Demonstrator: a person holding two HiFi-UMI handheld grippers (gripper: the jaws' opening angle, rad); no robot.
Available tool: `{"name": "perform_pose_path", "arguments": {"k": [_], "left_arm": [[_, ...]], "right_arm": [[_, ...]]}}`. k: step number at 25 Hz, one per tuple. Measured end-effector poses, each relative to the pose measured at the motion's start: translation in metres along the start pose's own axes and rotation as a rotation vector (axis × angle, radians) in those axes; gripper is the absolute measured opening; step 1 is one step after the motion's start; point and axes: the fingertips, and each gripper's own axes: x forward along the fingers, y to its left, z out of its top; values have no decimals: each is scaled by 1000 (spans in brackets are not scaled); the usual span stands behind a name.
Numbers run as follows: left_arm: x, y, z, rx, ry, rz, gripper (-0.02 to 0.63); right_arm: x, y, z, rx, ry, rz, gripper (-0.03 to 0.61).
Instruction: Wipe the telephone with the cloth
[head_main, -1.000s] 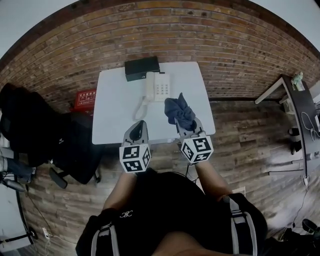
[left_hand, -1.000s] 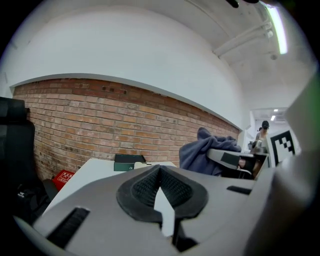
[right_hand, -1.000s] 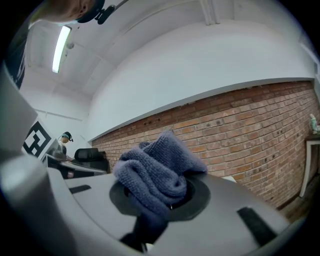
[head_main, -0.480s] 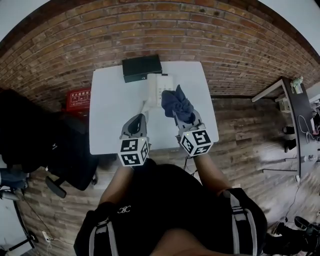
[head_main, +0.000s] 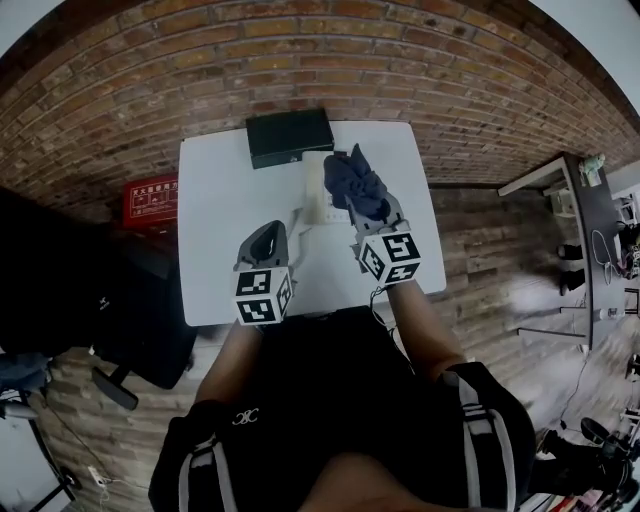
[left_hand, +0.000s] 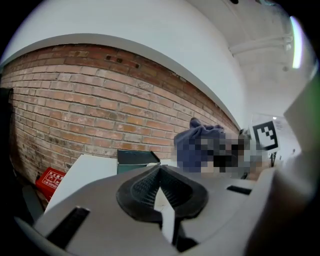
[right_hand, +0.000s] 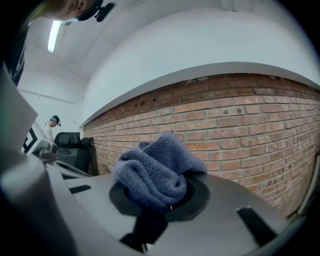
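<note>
A white telephone (head_main: 318, 196) lies on the white table (head_main: 220, 190), mostly covered by the dark blue cloth (head_main: 352, 182). Its coiled cord (head_main: 296, 222) trails toward me. My right gripper (head_main: 364, 208) is shut on the cloth (right_hand: 157, 169), which bunches up out of its jaws and hangs over the phone's right side. My left gripper (head_main: 266, 242) hovers over the table's near part, left of the phone, with its pads (left_hand: 141, 186) pressed together and nothing between them.
A dark green box (head_main: 289, 136) sits at the table's far edge against the brick wall (head_main: 300, 60). A red crate (head_main: 150, 193) and a black office chair (head_main: 140, 320) stand on the wood floor to the left. Another desk (head_main: 565, 200) is at the right.
Both grippers have moved farther over the table. The right gripper carried the cloth forward, from beside the phone to over its keypad, hiding most of it.
</note>
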Motion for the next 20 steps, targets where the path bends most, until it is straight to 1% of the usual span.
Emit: {"name": "perform_pose_path", "arguments": {"k": [3, 7, 9, 13, 17, 20], "left_arm": [[6, 10, 1, -19, 8, 22, -8], [12, 23, -1, -65, 17, 83, -8], [14, 24, -1, -88, 17, 99, -8], [14, 24, -3, -81, 25, 155, -8], [15, 23, -4, -96, 25, 196, -8], [15, 27, -5, -109, 19, 231, -8]], "right_arm": [[28, -13, -13, -2, 67, 14, 49], [65, -29, -35, 25, 153, 61, 48], [82, -35, -42, 24, 183, 92, 48], [115, -41, -57, -47, 234, 129, 48], [142, -47, -83, -150, 333, 153, 48], [159, -49, -99, -190, 380, 168, 48]]}}
